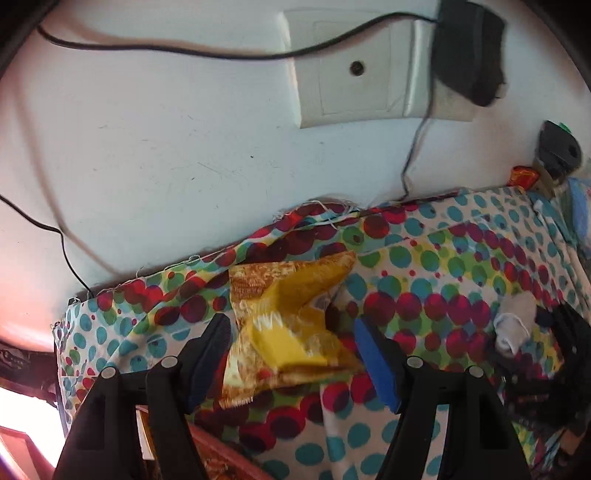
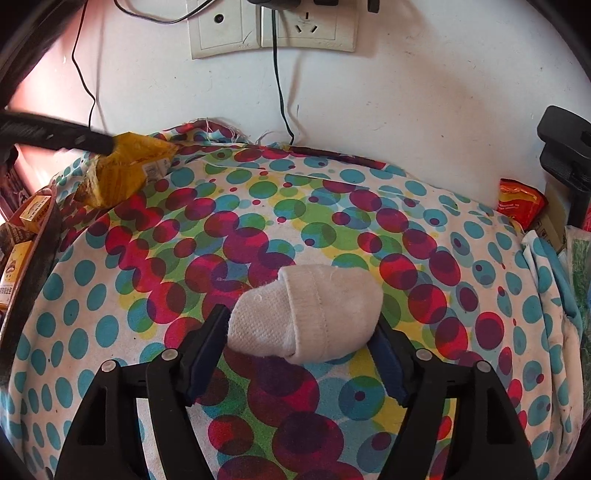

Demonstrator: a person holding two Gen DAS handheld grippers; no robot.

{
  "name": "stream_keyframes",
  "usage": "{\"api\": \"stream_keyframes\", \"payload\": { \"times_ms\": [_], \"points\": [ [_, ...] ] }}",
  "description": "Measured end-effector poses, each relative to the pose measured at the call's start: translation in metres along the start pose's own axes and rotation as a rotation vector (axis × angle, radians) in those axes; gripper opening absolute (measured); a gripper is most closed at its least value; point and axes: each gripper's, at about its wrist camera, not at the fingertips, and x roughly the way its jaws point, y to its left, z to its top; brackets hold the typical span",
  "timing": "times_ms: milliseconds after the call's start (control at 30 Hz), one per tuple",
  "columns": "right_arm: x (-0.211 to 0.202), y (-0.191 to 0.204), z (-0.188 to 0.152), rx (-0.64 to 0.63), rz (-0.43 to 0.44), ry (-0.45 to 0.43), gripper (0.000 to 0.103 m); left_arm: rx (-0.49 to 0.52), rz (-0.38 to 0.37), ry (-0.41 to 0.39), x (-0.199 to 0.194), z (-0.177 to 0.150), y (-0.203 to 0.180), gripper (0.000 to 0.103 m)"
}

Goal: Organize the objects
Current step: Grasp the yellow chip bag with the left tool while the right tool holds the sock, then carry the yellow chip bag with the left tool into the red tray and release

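Note:
My left gripper (image 1: 291,332) has a crumpled yellow snack packet (image 1: 284,325) between its fingers, held above the dotted cloth (image 1: 424,266) near the wall; in the right wrist view the packet (image 2: 125,170) shows at the far left with the left gripper's finger on it. My right gripper (image 2: 299,325) has a rolled white sock (image 2: 306,317) between its fingers, resting on the dotted cloth (image 2: 258,206). The sock also shows at the right of the left wrist view (image 1: 513,325).
Wall sockets (image 2: 273,33) with black cables (image 2: 280,92) hang behind the table. A red packet (image 2: 521,203) and a black stand (image 2: 569,155) sit at the right edge. Small yellow boxes (image 2: 26,229) lie off the left edge.

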Motion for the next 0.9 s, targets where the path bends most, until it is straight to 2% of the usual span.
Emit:
{"api": "stream_keyframes", "payload": {
  "times_ms": [100,200,267,400,500,567,600,633,667,767,900],
  "points": [
    [0.000,0.003,0.001,-0.009,0.009,0.006,0.080,0.011,0.016,0.069,0.024,0.004,-0.002,0.072],
    [0.002,0.006,0.002,-0.015,0.017,0.011,0.085,-0.016,0.027,0.103,0.045,-0.003,-0.001,0.072],
    [0.003,0.007,0.001,-0.020,0.019,0.013,0.086,-0.040,0.059,0.101,0.054,-0.008,0.000,0.072],
    [0.004,0.008,0.000,-0.019,0.018,0.013,0.086,-0.124,0.022,0.057,0.055,-0.016,0.007,0.070],
    [0.004,0.008,-0.001,-0.019,0.018,0.012,0.087,-0.158,0.014,0.041,0.048,-0.019,0.010,0.055],
    [0.004,0.009,-0.001,-0.018,0.017,0.012,0.086,-0.179,0.009,0.030,0.044,-0.021,0.010,0.053],
    [0.003,0.008,-0.001,-0.016,0.016,0.009,0.079,-0.186,0.005,0.020,0.040,-0.023,0.010,0.053],
    [0.001,0.007,-0.001,-0.012,0.018,0.001,0.065,-0.188,0.009,0.011,0.036,-0.025,0.009,0.053],
    [0.000,0.006,-0.001,-0.005,0.026,-0.010,0.060,-0.185,0.015,0.005,0.032,-0.027,0.007,0.053],
    [-0.002,0.003,-0.001,0.012,0.050,-0.019,0.059,-0.185,0.040,-0.012,0.019,-0.032,0.005,0.053],
    [0.000,0.008,0.001,-0.012,0.020,-0.012,0.059,-0.202,0.012,-0.030,-0.001,-0.039,0.006,0.053]
  ]
}}
